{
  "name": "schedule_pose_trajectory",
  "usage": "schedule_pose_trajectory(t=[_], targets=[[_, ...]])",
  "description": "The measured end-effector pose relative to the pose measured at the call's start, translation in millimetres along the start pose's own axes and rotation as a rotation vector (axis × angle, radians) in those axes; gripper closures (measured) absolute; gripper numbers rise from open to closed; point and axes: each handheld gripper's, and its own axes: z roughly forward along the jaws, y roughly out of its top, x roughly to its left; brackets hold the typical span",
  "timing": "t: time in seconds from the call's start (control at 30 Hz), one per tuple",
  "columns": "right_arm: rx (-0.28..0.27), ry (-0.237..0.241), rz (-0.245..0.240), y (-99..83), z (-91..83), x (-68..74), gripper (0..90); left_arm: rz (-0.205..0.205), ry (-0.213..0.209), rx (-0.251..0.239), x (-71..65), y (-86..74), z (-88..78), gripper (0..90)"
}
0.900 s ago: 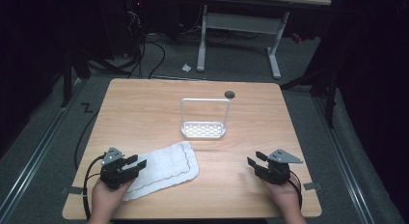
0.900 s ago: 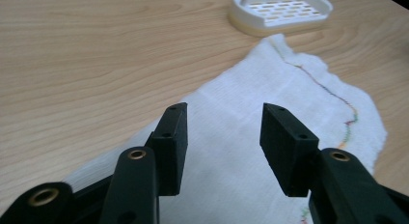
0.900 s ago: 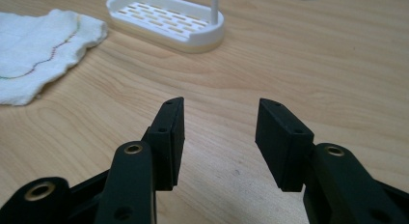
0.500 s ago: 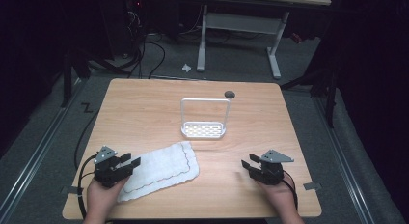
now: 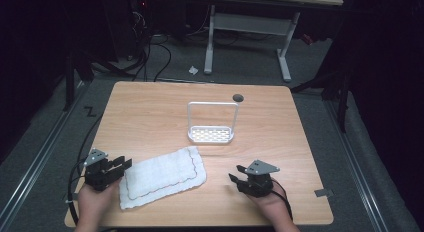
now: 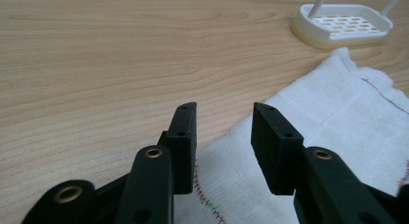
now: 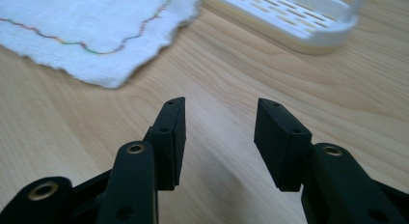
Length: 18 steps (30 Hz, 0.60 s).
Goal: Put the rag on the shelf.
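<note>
A white cloth [image 5: 162,177] with a wavy coloured stitch line lies flat on the wooden table [image 5: 150,117], front left. My left gripper [image 5: 124,164] rests at the cloth's left edge, open, jaws empty; in the left gripper view [image 6: 224,122] the cloth [image 6: 337,118] spreads under and beyond its right jaw. My right gripper [image 5: 235,179] sits low at the front right, open and empty, a short way right of the cloth. The right gripper view [image 7: 219,118] shows bare wood between the jaws, with the cloth's edge [image 7: 87,35] farther off.
A white perforated rack [image 5: 211,134] with a tall wire hoop stands mid-table; it shows in both gripper views [image 6: 343,23] [image 7: 289,16]. A small dark disc [image 5: 238,97] lies near the far edge. A desk frame and cables stand on the floor behind.
Both hands have drawn back toward the table's front edge and slightly leftward. The cloth and rack have not moved.
</note>
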Motion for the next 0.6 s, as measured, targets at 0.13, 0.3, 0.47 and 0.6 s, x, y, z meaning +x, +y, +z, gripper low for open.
schedule_pose_trajectory(t=[0.13, 0.3, 0.47, 0.6], targets=[[0.001, 0.048, -0.036, 9.6, 11.1, 22.0, 55.4, -0.008, 0.003, 0.016, 1.5, -0.6, 1.1, 63.3], [0.024, 0.073, -0.058, 34.7, 42.4, 38.2, 61.9, 0.019, -0.069, 0.001, -19.4, 1.8, -2.8, 63.1], [0.068, 0.087, -0.032, 64.1, 84.7, 36.3, 87.1, 0.116, -0.163, 0.111, -52.2, -3.7, 8.9, 85.0], [0.082, 0.070, -0.042, 81.6, 108.7, 31.2, 89.9, 0.182, -0.262, 0.190, -79.9, -8.9, 16.5, 90.0]])
